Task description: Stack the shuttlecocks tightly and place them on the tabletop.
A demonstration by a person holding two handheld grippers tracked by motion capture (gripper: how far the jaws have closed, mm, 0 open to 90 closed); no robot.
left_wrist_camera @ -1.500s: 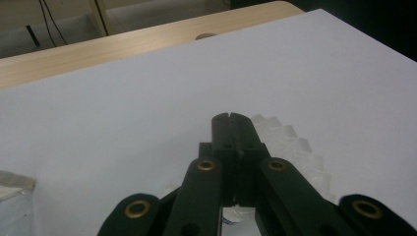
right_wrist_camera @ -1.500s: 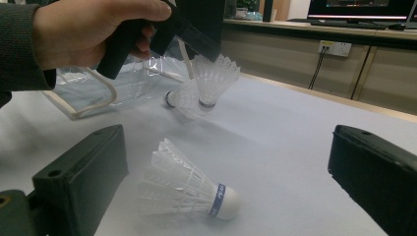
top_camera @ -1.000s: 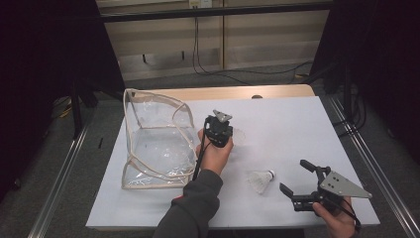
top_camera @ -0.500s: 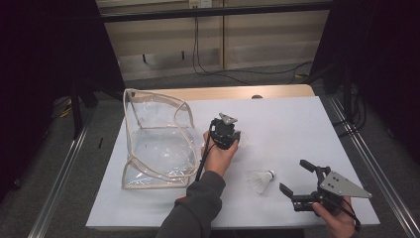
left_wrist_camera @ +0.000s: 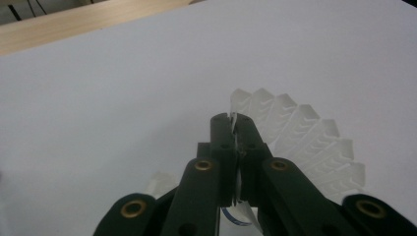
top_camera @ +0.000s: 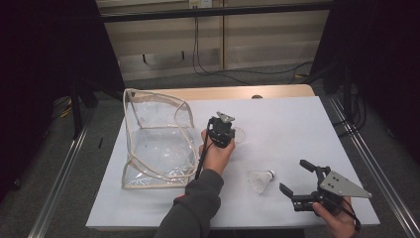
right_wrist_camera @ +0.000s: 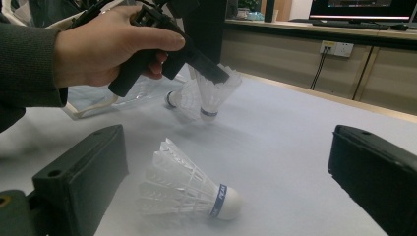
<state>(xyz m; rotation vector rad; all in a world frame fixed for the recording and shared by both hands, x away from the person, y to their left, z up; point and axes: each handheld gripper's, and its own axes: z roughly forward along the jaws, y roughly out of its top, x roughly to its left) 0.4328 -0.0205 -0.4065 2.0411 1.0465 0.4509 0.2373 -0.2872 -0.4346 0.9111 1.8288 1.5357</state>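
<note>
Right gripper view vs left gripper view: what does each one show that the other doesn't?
Right gripper view alone: a shuttlecock lying on its side between the right gripper's open jaws, a third shuttlecock lying farther back, the person's left hand from the side, the clear plastic bag, and cabinets behind.

Left gripper view alone: a close look along the left gripper, its jaws pinched shut on the feather rim of the held shuttlecock.

Both: that held shuttlecock, the left gripper, the white tabletop and its wooden edge.

No legible txt; blue band print on shuttlecock too blurry
</note>
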